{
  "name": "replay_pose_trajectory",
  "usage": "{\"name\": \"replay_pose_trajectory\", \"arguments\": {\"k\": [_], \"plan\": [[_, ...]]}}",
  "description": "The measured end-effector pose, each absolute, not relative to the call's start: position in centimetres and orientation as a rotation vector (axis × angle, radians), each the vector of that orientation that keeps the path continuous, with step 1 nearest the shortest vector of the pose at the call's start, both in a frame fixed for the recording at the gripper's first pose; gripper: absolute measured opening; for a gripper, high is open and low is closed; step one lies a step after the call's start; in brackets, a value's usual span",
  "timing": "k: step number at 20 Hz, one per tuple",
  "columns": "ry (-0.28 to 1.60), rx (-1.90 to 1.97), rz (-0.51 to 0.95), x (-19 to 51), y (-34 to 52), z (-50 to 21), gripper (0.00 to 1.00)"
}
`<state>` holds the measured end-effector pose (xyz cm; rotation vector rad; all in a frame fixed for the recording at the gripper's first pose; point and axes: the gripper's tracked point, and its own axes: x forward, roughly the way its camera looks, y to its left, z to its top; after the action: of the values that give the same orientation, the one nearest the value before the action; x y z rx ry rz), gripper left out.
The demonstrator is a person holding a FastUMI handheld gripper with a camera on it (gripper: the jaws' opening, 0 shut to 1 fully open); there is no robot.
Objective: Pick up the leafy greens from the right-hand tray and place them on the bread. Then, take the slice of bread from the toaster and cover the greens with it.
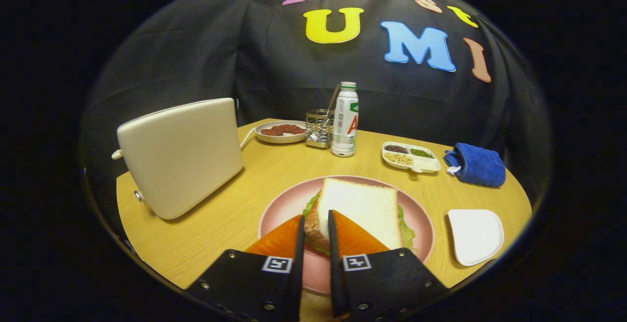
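A white bread slice (360, 209) lies flat on leafy greens (407, 234), whose frilled edges stick out on both sides. The stack rests on a pink plate (279, 209) just ahead of me. My gripper (314, 224) hangs low over the plate's near side with only a narrow gap between its fingers. The slice's near left corner, brown crust showing, fills that gap, and both fingers appear to press on it. The cream toaster (181, 158) stands to the left of the plate, its slots hidden from here. A small white tray (475, 236) lies bare to the right of the plate.
On the round wooden table (230, 214), beyond the plate, stand a white bottle (345, 121), a metal wire holder (319, 128) and a dish of red food (281, 131). A divided dish of beans (410, 157) and a folded blue cloth (476, 165) lie at the back right.
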<state>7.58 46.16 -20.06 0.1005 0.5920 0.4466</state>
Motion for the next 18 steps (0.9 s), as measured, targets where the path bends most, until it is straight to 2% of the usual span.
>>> {"name": "replay_pose_trajectory", "arguments": {"k": [1,2,4,5,6,7,8,18], "plan": [[0.588,0.115,0.453,7.7,46.6,-20.1,0.32],[0.591,0.13,0.469,7.7,46.8,-20.0,0.34],[0.585,0.149,0.502,7.4,47.5,-19.4,0.5],[0.578,0.15,0.517,7.2,47.8,-19.0,0.64],[0.572,0.153,0.538,6.9,48.2,-19.0,0.72],[0.566,0.145,0.54,6.8,48.4,-18.9,0.89],[0.566,0.133,0.536,6.9,48.2,-19.0,0.95],[0.461,0.189,0.577,6.9,49.7,-15.8,0.99]]}}
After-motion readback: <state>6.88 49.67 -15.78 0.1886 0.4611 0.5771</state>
